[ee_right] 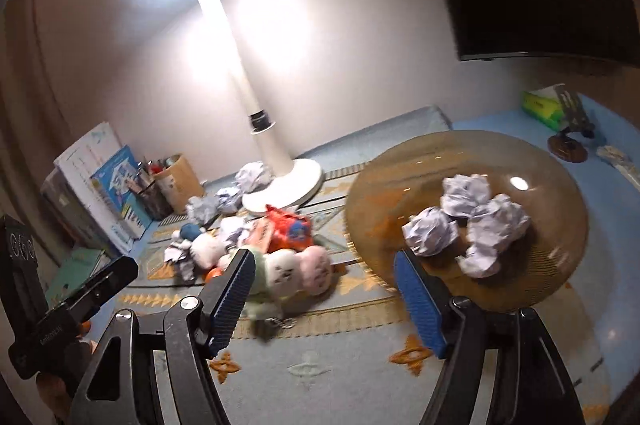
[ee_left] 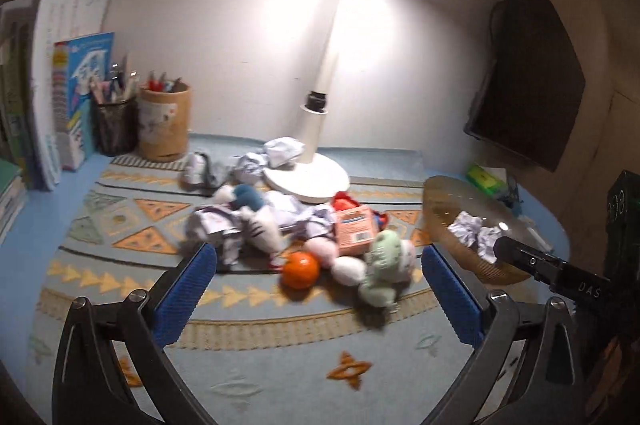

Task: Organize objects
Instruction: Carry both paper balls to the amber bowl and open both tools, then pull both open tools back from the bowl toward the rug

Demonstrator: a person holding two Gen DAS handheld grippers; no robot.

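A heap of small plush toys (ee_left: 384,265), an orange ball (ee_left: 301,269), a pink box (ee_left: 354,230) and crumpled paper balls (ee_left: 216,225) lies on the patterned mat by the lamp base. My left gripper (ee_left: 320,289) is open and empty, just in front of the ball and the green plush. A brown glass bowl (ee_right: 400,185) holds three crumpled paper balls (ee_right: 476,221); it also shows in the left wrist view (ee_left: 436,201). My right gripper (ee_right: 324,297) is open and empty, between the plush pile (ee_right: 296,269) and the bowl's near rim.
A white desk lamp (ee_left: 308,181) stands behind the heap. Two pen holders (ee_left: 160,121) and upright books (ee_left: 80,85) stand at the back left. A dark monitor (ee_left: 528,65) hangs at the right, with a green tissue pack (ee_right: 544,107) beneath it.
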